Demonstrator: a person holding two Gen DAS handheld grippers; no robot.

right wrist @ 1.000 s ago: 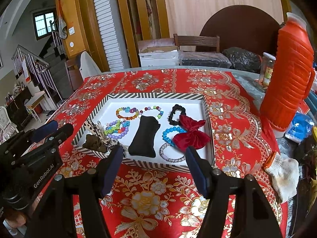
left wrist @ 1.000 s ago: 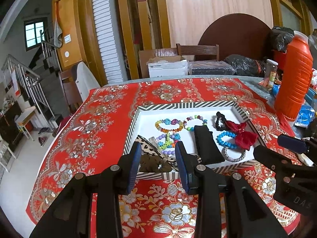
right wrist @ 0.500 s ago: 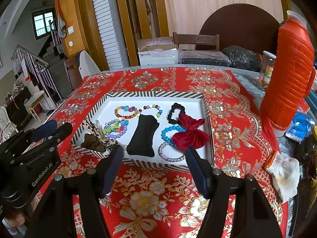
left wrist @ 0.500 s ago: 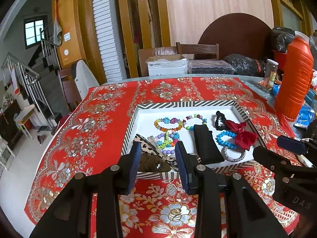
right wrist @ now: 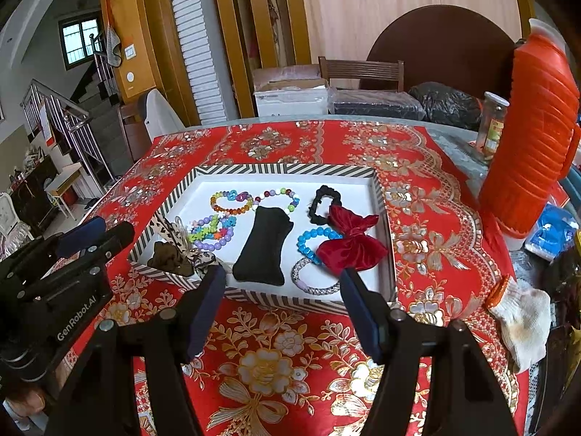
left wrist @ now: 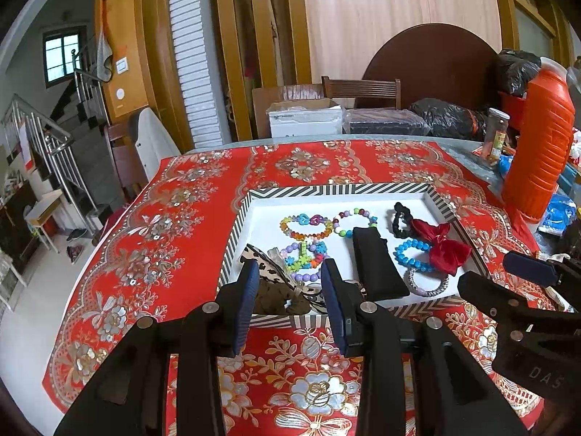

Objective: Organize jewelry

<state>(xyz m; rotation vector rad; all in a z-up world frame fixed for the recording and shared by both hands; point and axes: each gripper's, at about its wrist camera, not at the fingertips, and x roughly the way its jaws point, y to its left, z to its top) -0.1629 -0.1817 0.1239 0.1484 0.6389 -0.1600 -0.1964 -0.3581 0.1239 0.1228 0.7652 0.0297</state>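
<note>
A striped-rim white tray (left wrist: pixel 341 189) (right wrist: pixel 287 169) on the red cloth holds several bead bracelets (left wrist: pixel 306 222) (right wrist: pixel 232 202), a black pouch (left wrist: pixel 377 265) (right wrist: pixel 264 246), a red bow (left wrist: pixel 445 245) (right wrist: pixel 351 241), a black scrunchie (right wrist: pixel 323 203), a blue bracelet (right wrist: pixel 312 241), a silver bangle (right wrist: pixel 316 283) and a leopard bow with a brown clip (left wrist: pixel 279 296) (right wrist: pixel 170 254). My left gripper (left wrist: pixel 288 299) is open and empty, just before the tray's near left corner. My right gripper (right wrist: pixel 281 301) is open and empty, before the tray's near edge.
A tall orange jug (left wrist: pixel 537 145) (right wrist: pixel 532 134) stands right of the tray, with a glass jar (right wrist: pixel 492 127) behind it. A white glove (right wrist: pixel 523 319) and blue bags (right wrist: pixel 552 229) lie at the right edge. Boxes and a chair (left wrist: pixel 363 89) stand behind the table.
Both grippers have edged very slightly; nothing was grasped or moved.
</note>
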